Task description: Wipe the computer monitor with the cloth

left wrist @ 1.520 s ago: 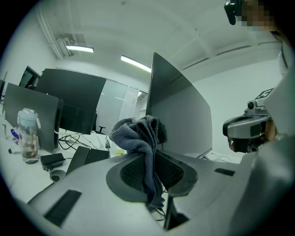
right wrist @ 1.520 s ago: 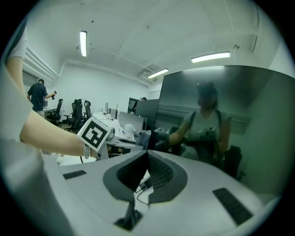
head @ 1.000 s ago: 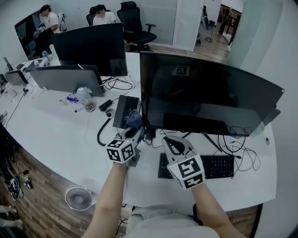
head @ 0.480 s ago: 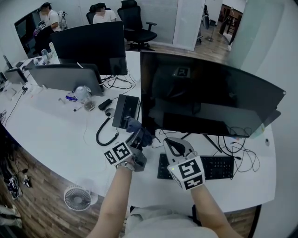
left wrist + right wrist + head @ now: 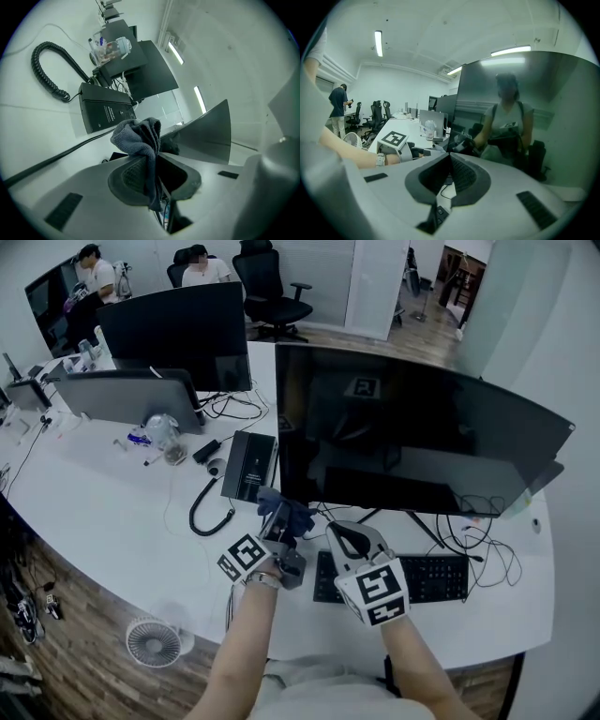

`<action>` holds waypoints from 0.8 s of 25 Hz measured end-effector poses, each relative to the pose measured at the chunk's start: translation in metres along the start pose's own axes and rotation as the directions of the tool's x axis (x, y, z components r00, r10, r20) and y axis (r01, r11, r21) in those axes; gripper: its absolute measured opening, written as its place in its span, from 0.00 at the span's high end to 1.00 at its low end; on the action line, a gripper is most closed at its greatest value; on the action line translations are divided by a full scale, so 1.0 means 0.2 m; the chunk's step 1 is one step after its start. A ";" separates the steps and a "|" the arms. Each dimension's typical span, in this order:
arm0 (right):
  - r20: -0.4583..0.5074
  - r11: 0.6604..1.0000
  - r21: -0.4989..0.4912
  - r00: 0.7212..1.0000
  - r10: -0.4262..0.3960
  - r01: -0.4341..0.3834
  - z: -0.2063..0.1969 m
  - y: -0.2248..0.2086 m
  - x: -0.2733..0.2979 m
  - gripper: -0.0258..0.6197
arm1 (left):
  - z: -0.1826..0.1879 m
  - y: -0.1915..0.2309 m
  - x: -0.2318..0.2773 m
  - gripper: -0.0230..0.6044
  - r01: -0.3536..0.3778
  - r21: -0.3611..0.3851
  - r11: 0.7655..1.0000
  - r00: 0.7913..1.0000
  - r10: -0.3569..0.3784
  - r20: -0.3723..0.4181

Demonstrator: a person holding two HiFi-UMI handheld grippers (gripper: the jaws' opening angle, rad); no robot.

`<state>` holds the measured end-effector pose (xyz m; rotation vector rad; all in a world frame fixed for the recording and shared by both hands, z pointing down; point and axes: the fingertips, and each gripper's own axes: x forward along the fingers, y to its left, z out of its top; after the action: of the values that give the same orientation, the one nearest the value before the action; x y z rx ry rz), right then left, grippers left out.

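Note:
A wide dark monitor (image 5: 412,432) stands on the white desk (image 5: 103,512), its screen off. My left gripper (image 5: 278,521) is shut on a bunched blue-grey cloth (image 5: 284,507), just below the screen's lower left corner. In the left gripper view the cloth (image 5: 139,137) sticks up between the jaws with the monitor's edge (image 5: 206,133) behind it. My right gripper (image 5: 349,538) hovers over the keyboard (image 5: 427,576) under the screen, jaws closed with nothing in them. The right gripper view shows the monitor (image 5: 525,112) close ahead, reflecting the person.
A black box (image 5: 246,465) and a coiled phone cord (image 5: 202,512) lie left of the monitor. Cables (image 5: 487,535) trail behind the keyboard. Two more monitors (image 5: 173,329) and a clear jar (image 5: 167,435) stand further left. A fan (image 5: 153,641) sits on the floor. People sit at the back.
My left gripper with the cloth has drifted down and slightly right, toward the desk's front edge. The right gripper has stayed almost still.

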<state>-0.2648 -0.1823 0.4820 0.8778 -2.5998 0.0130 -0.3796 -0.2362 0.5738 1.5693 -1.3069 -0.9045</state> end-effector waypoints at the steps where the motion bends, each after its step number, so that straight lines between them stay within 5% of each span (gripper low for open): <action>1: -0.001 1.000 0.002 1.000 0.000 0.000 0.00 0.00 0.00 0.95 | 0.00 0.00 0.00 0.87 0.002 -0.008 1.000 1.000 -0.001 0.003; 20: -0.047 1.000 0.023 0.999 0.000 0.001 -0.08 0.00 -0.04 0.95 | -0.14 -0.06 0.08 0.87 0.028 -0.089 0.996 1.000 -0.029 -0.010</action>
<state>-0.2537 -0.1752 0.4950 0.8754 -2.5612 0.0634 -0.3461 -0.2454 0.5726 1.5254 -1.2229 -0.9570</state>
